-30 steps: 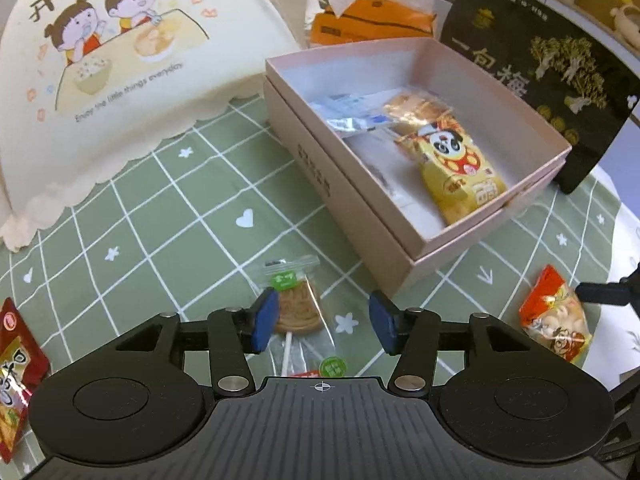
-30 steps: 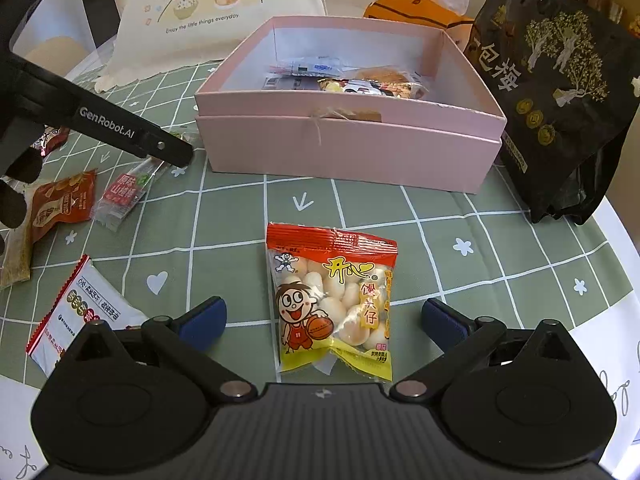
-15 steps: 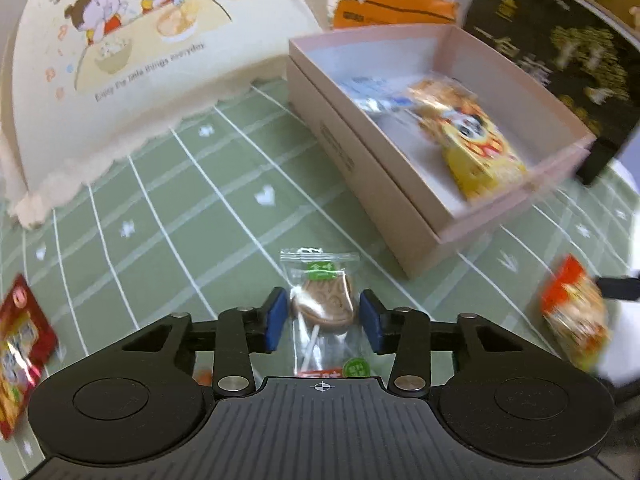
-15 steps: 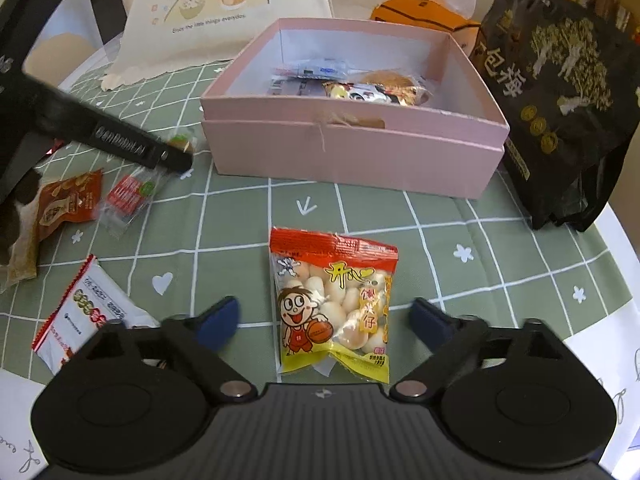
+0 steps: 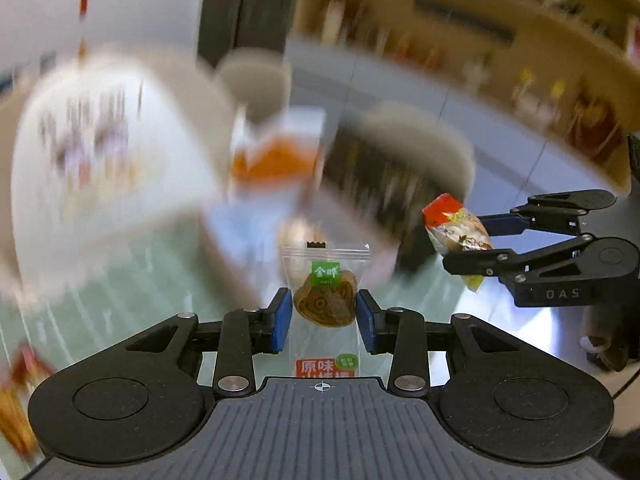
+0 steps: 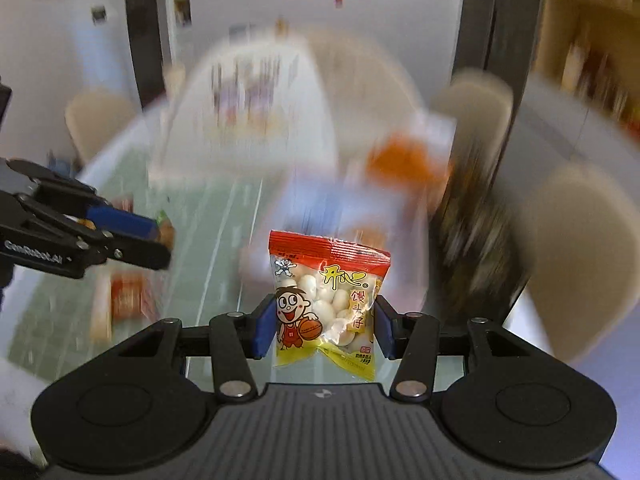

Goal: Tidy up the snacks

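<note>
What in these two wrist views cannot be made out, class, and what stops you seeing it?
- Pink box, left wrist view: motion blur smears it; contents unreadable.
- Lollipop packet in the left tongs: lower label hidden behind the tongs' body.
- Loose snacks on the table, right wrist view: blurred beyond naming.
- Cartoon bag print: blurred.

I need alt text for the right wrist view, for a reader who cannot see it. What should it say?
The right gripper holds a red and yellow snack bag of small white balls between its blue pads, lifted above a blurred green table. At the left edge, the left gripper holds another snack.
</note>
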`<state>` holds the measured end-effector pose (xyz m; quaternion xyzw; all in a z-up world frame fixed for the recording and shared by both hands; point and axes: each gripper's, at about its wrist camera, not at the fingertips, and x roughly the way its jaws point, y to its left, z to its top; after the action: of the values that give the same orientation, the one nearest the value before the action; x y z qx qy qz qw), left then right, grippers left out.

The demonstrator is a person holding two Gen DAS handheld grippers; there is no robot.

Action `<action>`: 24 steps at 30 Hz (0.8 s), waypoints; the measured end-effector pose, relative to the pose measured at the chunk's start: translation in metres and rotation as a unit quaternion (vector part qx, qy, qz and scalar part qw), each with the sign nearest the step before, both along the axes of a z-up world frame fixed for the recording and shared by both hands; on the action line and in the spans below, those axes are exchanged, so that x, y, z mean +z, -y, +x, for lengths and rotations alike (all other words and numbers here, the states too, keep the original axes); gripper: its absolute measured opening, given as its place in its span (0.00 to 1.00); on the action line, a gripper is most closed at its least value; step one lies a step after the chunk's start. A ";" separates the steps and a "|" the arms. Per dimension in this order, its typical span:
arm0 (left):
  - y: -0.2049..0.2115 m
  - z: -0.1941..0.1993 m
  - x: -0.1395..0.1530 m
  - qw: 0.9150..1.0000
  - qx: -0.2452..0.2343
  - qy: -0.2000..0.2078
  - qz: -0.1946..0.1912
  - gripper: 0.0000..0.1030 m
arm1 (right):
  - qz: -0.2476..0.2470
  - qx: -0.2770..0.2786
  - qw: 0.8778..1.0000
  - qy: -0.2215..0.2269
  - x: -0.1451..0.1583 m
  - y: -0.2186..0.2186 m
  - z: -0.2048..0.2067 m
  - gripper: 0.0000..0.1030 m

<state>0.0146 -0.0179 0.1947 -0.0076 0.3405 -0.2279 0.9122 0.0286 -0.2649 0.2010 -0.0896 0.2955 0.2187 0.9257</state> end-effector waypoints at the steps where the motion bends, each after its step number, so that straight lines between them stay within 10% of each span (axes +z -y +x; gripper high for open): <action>1: 0.000 0.004 0.016 1.000 -0.001 0.024 -0.011 0.39 | 0.001 -0.003 1.000 0.024 0.020 0.003 0.004 0.48; 6: 0.005 0.038 0.059 0.995 0.002 0.085 -0.052 0.39 | 0.030 -0.015 0.996 0.079 0.080 0.012 0.038 0.48; 9: 0.010 0.074 0.044 0.996 0.007 0.041 -0.082 0.39 | 0.035 -0.026 0.995 0.086 0.087 0.013 0.065 0.48; 16: 0.026 0.147 -0.043 0.989 0.056 -0.104 -0.090 0.43 | 0.036 -0.051 0.997 0.035 0.060 0.019 0.114 0.48; 24: -0.013 0.118 -0.015 0.990 0.088 -0.058 -0.098 0.43 | 0.059 -0.068 0.994 -0.069 0.003 0.007 0.161 0.50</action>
<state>0.1326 -0.0051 0.1800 -0.1397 0.3669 -0.1778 0.9024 0.1896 -0.2719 0.2043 0.0008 0.3510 0.1784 0.9192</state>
